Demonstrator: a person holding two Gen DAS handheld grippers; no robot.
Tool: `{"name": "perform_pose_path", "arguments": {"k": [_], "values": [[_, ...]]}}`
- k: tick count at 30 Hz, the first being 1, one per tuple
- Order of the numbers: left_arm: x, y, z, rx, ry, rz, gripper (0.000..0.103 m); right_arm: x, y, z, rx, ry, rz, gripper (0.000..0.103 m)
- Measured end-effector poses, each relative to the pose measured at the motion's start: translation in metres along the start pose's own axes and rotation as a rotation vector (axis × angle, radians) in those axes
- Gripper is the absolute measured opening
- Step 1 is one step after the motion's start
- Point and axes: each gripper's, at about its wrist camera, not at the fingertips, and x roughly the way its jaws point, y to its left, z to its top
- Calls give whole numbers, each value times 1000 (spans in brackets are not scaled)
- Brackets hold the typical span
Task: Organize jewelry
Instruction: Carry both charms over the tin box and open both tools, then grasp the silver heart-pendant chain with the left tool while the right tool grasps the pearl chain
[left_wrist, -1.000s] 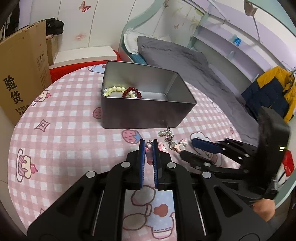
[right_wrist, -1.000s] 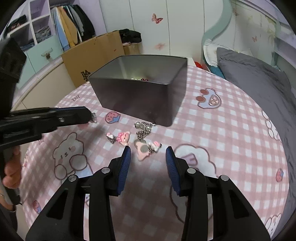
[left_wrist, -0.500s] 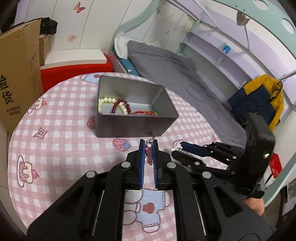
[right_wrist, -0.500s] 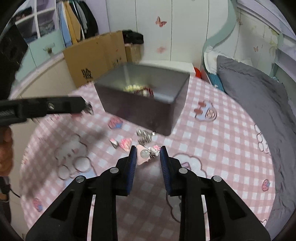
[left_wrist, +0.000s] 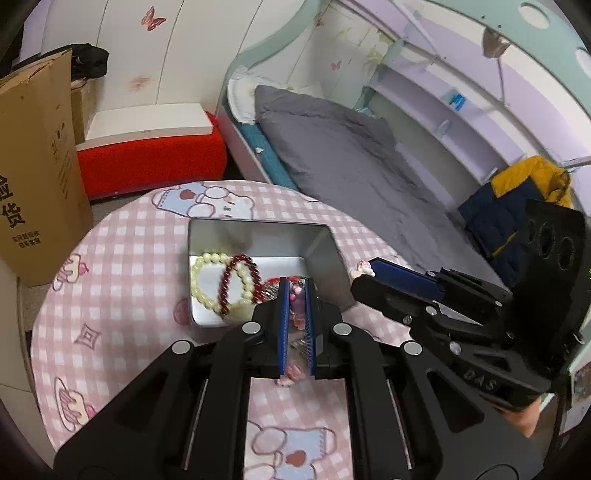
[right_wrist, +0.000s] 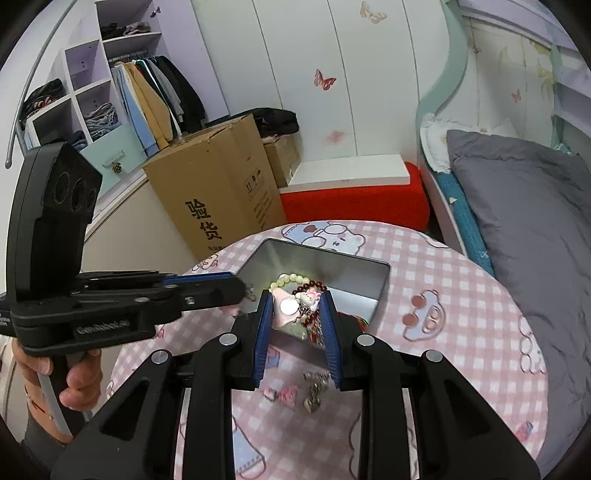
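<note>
Both grippers hover above the open silver tin (left_wrist: 258, 226), which holds a cream bead bracelet (left_wrist: 201, 280) and a dark red bead bracelet (left_wrist: 236, 280). My left gripper (left_wrist: 296, 286) is shut on a small pink charm (left_wrist: 297, 299). In the right wrist view my right gripper (right_wrist: 295, 301) is shut on a pink keychain (right_wrist: 291, 308) with a silver disc and a white kitty figure, over the near end of the tin (right_wrist: 332, 258). The left gripper (right_wrist: 242, 291) reaches in from the left there. Two more charms (right_wrist: 288, 393) lie on the cloth in front of the tin.
The round table wears a pink checked cloth (right_wrist: 461, 295) with cartoon prints. A tall cardboard box (right_wrist: 221, 192) stands beyond the table's left edge, a red bench (right_wrist: 354, 199) behind it and a bed with a grey cover (right_wrist: 517, 206) to the right.
The right gripper closed on the pink keychain and lifted it off the cloth. Both grippers rose and moved forward from in front of the tin to above its opening.
</note>
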Motion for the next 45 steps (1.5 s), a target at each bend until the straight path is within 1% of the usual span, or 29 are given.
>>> {"name": "perform_pose_path", "arguments": {"k": [5,14,22,29,30,31,32,33,34,35,37,39,43,45], "values": [[19,7,5,-7,36,14,8,24,-3,2,-5,44,-8,24],[43,13,6,-22,80,40,8,46,-12,-6,4,91,-10,22],[50,22,4,-50,113,64,9,48,-15,-8,9,93,-12,22],[47,18,-1,-27,118,83,10,37,-17,-16,22,86,-11,22],[45,16,-2,-21,117,88,11,35,-17,-16,23,83,-12,22],[44,15,-2,-16,114,92,21,31,-17,-17,22,79,-14,22],[41,12,-3,-11,107,95,44,27,-17,-18,22,74,-13,22],[37,10,-3,-6,90,98,59,25,-16,-17,23,73,-12,22],[30,8,-4,-7,53,109,63,22,-16,-17,21,68,-14,22],[25,6,-4,-2,37,116,63,18,-15,-18,19,64,-16,22],[19,2,-4,8,33,105,63,11,-15,-19,17,58,-13,22],[10,-5,-9,34,8,124,63,2,-13,-23,14,48,-16,22],[-3,-17,-26,91,-27,144,63,-10,-11,-32,7,41,-21,22],[-4,-22,-37,116,-28,153,63,-16,-11,-40,8,41,-23,22]]}}
